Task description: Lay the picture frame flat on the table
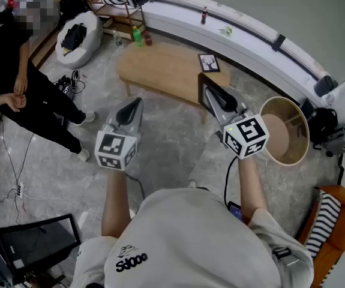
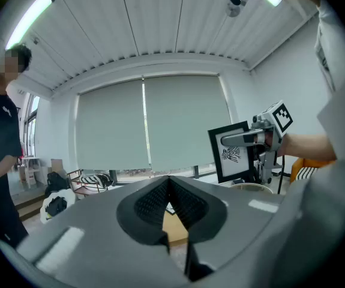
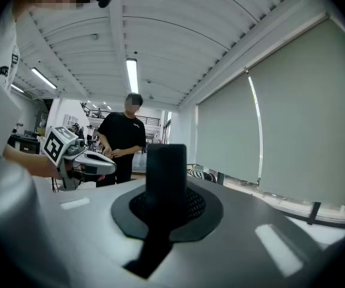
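Grey floor spreads beneath a low wooden table (image 1: 160,71). By its near corner the picture frame (image 2: 235,155) is held upright in the air, with a black border, white mat and small dark drawing. The right gripper (image 1: 213,96) is clamped on its edge, while the left gripper (image 2: 170,182) is closed, empty and well apart.
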The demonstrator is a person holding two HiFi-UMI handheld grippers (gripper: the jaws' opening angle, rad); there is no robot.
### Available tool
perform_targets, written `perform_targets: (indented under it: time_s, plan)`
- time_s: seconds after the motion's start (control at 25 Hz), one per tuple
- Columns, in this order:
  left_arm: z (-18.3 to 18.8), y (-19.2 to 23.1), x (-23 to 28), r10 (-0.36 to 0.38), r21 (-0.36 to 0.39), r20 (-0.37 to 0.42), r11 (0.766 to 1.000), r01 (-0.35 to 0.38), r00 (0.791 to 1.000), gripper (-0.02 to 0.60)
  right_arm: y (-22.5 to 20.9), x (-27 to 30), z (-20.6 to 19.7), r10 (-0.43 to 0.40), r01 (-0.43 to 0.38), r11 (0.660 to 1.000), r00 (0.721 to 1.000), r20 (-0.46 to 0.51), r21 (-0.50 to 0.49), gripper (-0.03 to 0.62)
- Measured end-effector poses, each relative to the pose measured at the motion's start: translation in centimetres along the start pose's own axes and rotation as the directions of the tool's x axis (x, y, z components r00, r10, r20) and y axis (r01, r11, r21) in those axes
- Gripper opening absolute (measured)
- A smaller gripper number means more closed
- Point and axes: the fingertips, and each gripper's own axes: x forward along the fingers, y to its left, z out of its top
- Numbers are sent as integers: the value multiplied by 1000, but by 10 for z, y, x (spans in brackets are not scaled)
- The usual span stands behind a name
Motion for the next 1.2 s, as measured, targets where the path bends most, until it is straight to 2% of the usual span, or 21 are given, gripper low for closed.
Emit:
perform_targets:
  time_s: [0.32, 0.52, 0.76, 0.92, 1.08, 1.2]
  plan:
    - [-1, -19, 5, 9, 13, -13, 1000, -8, 1000, 8, -11, -18, -5, 17, -17, 1000, 1000, 23, 7, 14]
    - [3, -28, 2, -21, -85, -9, 996, 20, 1000, 8, -24, -33, -7, 23, -24, 1000, 999, 38, 13, 14]
    - [6, -35, 5, 80, -17, -12, 997, -81, 997, 9, -37, -45, -13, 57, -57, 998, 998, 38, 9, 14]
    - [0, -45, 12, 85, -21, -29, 996, -86, 996, 9, -45, -45, -20, 71, -72, 997, 997, 33, 15, 14]
    - [-13, -47, 20, 83, 12, -69, 996, -83, 994, 8, -48, -41, -25, 78, -78, 997, 997, 29, 25, 14]
    - [-13, -40, 26, 80, -4, -45, 997, -80, 996, 9, -49, -30, -28, 74, -75, 997, 997, 24, 36, 14]
